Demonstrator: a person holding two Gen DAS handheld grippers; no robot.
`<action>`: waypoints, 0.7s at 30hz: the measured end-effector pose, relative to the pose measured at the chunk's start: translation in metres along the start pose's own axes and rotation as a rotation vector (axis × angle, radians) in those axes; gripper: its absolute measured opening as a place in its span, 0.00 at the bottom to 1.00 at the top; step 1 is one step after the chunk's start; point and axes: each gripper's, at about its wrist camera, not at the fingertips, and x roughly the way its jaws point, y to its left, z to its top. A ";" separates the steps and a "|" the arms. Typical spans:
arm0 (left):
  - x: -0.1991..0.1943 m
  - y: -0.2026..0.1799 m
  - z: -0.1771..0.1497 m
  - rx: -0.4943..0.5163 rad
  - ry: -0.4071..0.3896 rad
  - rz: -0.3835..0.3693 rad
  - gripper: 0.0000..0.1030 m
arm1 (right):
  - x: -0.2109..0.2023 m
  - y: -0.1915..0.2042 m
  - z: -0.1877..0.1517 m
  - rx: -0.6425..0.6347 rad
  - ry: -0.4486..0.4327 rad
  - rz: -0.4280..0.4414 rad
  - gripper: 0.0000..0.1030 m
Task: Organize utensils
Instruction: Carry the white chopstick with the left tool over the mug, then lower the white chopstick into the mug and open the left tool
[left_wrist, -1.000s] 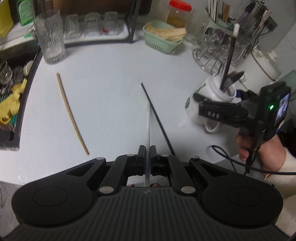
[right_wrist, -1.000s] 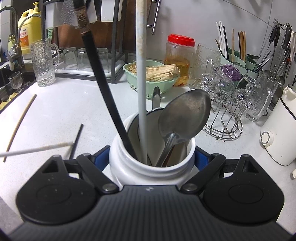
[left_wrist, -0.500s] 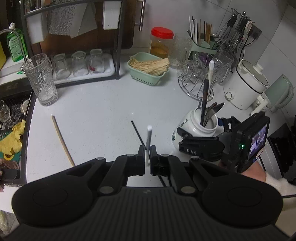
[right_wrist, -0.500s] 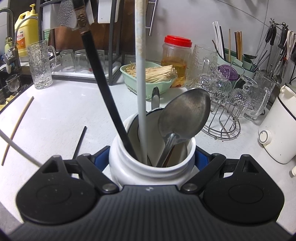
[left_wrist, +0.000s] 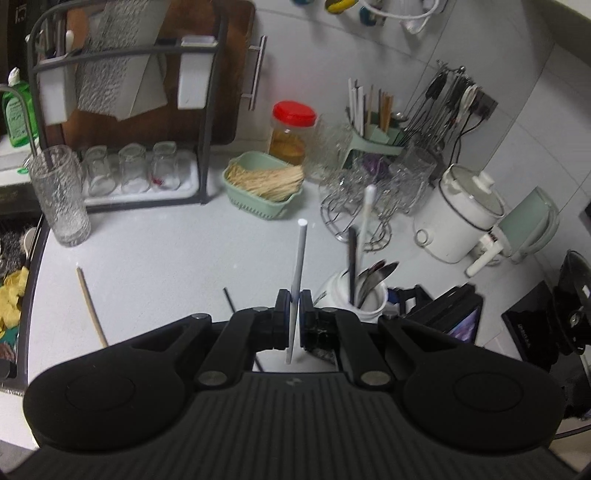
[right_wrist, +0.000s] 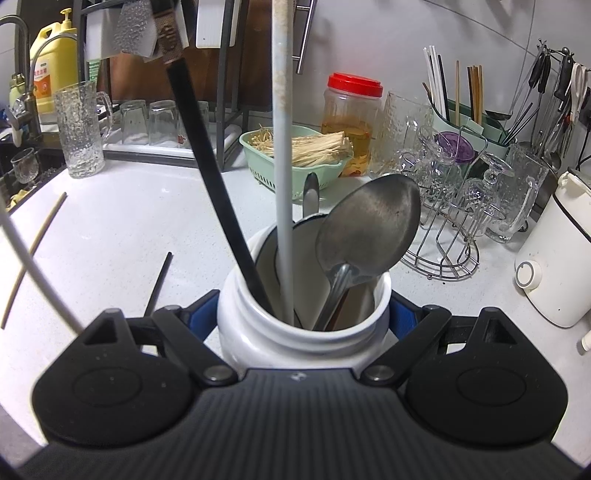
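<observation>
A thin white plastic chopstick (left_wrist: 298, 271) is being pinched by the closed left gripper (left_wrist: 294, 314), its long axis pointing toward twelve o'clock; the white ceramic jar (right_wrist: 258, 332) is being clamped by the right gripper (right_wrist: 303, 314).

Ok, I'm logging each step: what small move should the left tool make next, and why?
Probably carry the white chopstick right, over the white jar. The left tool pinches it clear of the counter, the right tool clamps the jar, and its twin already stands inside.
</observation>
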 end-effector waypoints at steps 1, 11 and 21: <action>-0.004 -0.004 0.004 0.007 -0.009 -0.010 0.05 | 0.000 0.000 0.000 -0.002 0.001 0.001 0.90; -0.038 -0.044 0.040 0.107 -0.106 -0.053 0.05 | 0.002 -0.002 0.002 -0.014 0.002 0.018 0.90; -0.043 -0.060 0.063 0.119 -0.159 -0.079 0.05 | 0.002 -0.004 0.001 -0.017 -0.007 0.024 0.90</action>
